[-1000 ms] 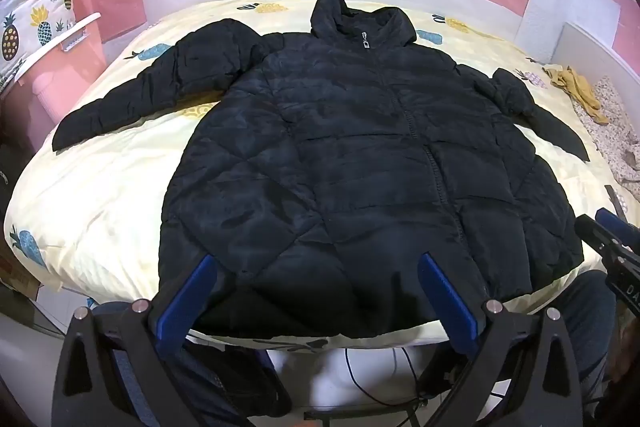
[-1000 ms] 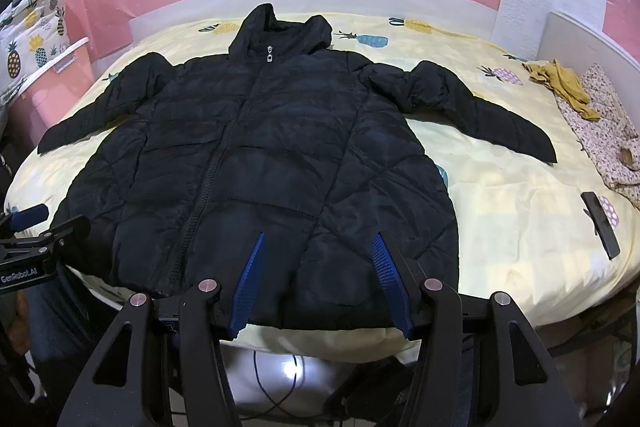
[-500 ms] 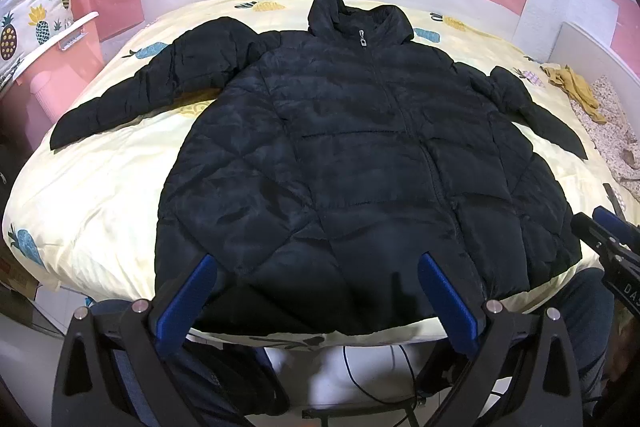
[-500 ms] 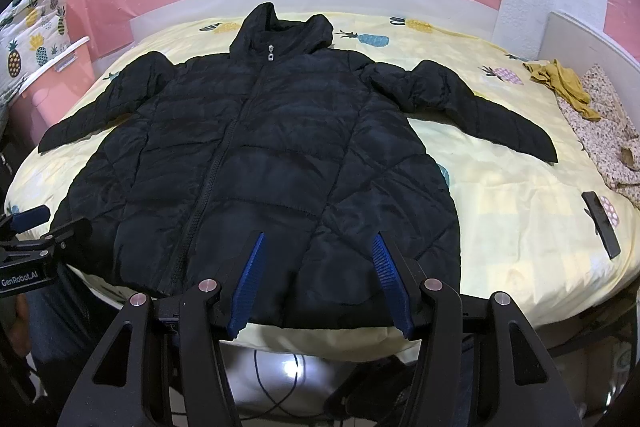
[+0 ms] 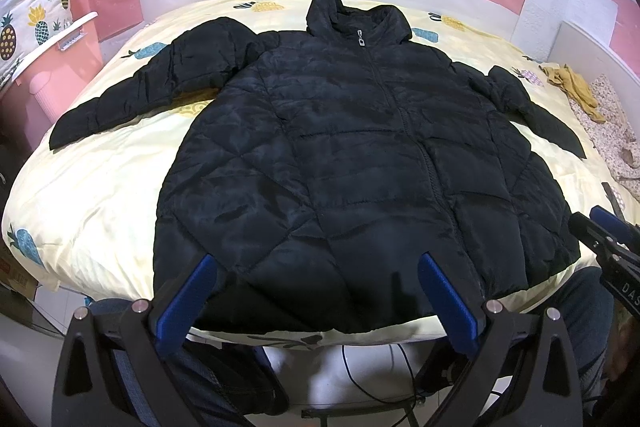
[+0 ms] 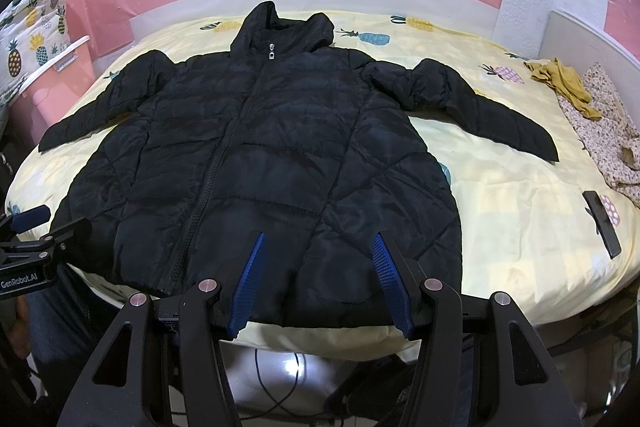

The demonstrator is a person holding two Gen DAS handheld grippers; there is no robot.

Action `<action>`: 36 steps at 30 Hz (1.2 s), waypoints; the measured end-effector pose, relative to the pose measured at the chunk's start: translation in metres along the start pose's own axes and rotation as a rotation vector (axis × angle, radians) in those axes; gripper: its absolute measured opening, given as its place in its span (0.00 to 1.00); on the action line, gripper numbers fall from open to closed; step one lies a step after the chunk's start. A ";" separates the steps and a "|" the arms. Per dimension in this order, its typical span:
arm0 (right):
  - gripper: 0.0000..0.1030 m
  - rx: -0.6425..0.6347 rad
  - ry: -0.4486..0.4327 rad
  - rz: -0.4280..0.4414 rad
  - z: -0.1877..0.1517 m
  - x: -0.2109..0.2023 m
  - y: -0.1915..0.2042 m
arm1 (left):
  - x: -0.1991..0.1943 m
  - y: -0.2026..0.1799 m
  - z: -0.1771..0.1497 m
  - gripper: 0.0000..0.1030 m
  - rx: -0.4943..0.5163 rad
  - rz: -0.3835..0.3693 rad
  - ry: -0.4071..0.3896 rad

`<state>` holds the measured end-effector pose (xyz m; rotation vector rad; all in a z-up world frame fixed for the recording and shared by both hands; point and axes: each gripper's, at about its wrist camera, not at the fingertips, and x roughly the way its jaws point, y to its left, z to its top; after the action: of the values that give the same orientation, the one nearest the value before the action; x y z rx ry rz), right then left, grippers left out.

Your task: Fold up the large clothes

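A large black quilted hooded jacket (image 5: 352,155) lies flat and zipped on the bed, front up, both sleeves spread out, hood at the far end. It also shows in the right wrist view (image 6: 260,155). My left gripper (image 5: 316,263) is open and empty, just before the jacket's hem. My right gripper (image 6: 318,239) is open and empty, over the hem right of the zipper. Each gripper shows at the edge of the other's view: the right one (image 5: 600,231), the left one (image 6: 32,223).
The bed has a yellow pineapple-print sheet (image 6: 512,195). A dark phone-like slab (image 6: 602,223) lies at the right edge. Mustard clothing (image 6: 568,87) and a floral cloth (image 6: 612,147) lie at the far right. A pink bin (image 5: 48,75) stands at the left. Cables hang below the bed's front edge.
Both views have barely shifted; the jacket lies as before. Both grippers stay open.
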<state>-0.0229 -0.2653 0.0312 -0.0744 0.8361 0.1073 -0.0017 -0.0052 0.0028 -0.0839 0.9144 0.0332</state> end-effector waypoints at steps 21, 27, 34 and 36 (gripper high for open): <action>0.54 0.001 0.003 0.002 0.001 -0.001 -0.001 | 0.001 -0.003 -0.003 0.99 0.000 -0.004 0.000; 0.54 0.000 0.003 0.003 0.000 -0.001 0.000 | 0.001 -0.003 -0.003 0.99 0.000 -0.005 -0.001; 0.54 0.001 0.003 0.003 0.001 -0.001 0.000 | 0.001 -0.002 -0.003 0.99 0.000 -0.005 -0.001; 0.54 0.000 0.003 0.002 0.000 -0.001 0.001 | 0.001 -0.003 -0.003 0.99 -0.001 -0.007 0.000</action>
<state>-0.0236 -0.2647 0.0315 -0.0739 0.8394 0.1093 -0.0035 -0.0083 0.0007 -0.0874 0.9144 0.0271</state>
